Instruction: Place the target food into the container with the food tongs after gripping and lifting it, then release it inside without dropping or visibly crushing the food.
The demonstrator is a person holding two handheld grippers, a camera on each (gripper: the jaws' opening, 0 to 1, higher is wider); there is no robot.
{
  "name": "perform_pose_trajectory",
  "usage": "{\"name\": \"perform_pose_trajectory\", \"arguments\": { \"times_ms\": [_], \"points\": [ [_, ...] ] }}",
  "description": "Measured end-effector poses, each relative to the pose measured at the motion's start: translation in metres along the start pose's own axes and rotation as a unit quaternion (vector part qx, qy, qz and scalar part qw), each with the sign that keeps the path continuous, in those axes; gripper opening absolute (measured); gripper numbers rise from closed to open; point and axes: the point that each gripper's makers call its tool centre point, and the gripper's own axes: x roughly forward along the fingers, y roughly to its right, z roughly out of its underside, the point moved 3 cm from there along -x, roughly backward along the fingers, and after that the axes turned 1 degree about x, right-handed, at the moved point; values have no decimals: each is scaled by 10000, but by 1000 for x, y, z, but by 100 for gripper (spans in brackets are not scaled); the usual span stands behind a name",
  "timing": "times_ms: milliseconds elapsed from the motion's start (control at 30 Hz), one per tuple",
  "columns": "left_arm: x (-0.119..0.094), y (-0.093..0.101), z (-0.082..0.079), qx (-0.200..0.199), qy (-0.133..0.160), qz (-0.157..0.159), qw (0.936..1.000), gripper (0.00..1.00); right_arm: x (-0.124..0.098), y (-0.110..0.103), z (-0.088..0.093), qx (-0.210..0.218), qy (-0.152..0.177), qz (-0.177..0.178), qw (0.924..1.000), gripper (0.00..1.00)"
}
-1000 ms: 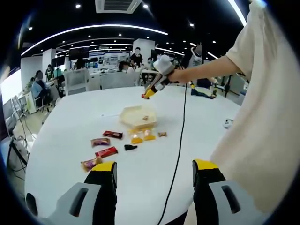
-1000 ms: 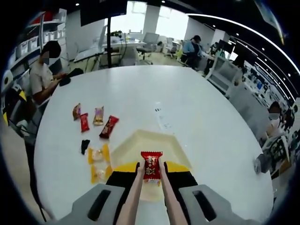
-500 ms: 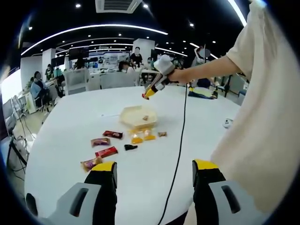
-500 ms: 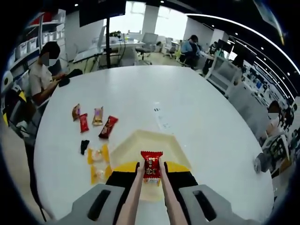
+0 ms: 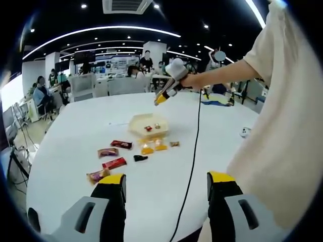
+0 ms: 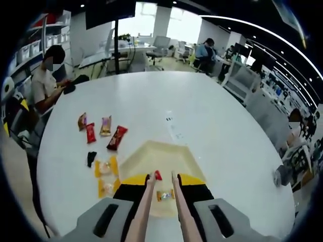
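Note:
In the right gripper view, my right gripper [image 6: 162, 185] is shut on a pair of pale food tongs [image 6: 174, 201], whose tips stand slightly apart with nothing between them. They hang over the cream container [image 6: 151, 154]. A red wrapped snack [image 6: 158, 175] lies inside it just beyond the tips, beside a small yellow-wrapped snack [image 6: 164, 194]. The left gripper view shows the right gripper [image 5: 169, 89] held in a hand above the container [image 5: 139, 121], with the red snack [image 5: 148, 128] inside. My left gripper [image 5: 166, 189] is open low over the table's near edge.
On the round white table [image 6: 202, 111], left of the container, lie several wrapped snacks: red ones [image 6: 117, 136], a black one [image 6: 91, 157] and yellow ones [image 6: 105, 167]. A black cable [image 5: 194, 151] crosses the table. The person's sleeve [image 5: 282, 126] fills the right. People sit at desks beyond.
The red snack has left the tongs' tips and now lies in the container. The left gripper and both views have hardly moved.

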Motion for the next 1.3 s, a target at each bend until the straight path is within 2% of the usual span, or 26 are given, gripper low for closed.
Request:
{"name": "perform_pose_trajectory", "arguments": {
  "times_ms": [867,1300],
  "points": [
    [2,4,-3,51,12,33,10000,65,-7,-13,17,130,-34,-96,9999,23],
    [1,8,0,54,-4,54,10000,65,-4,-30,35,219,-136,-236,9994,24]
  ]
}}
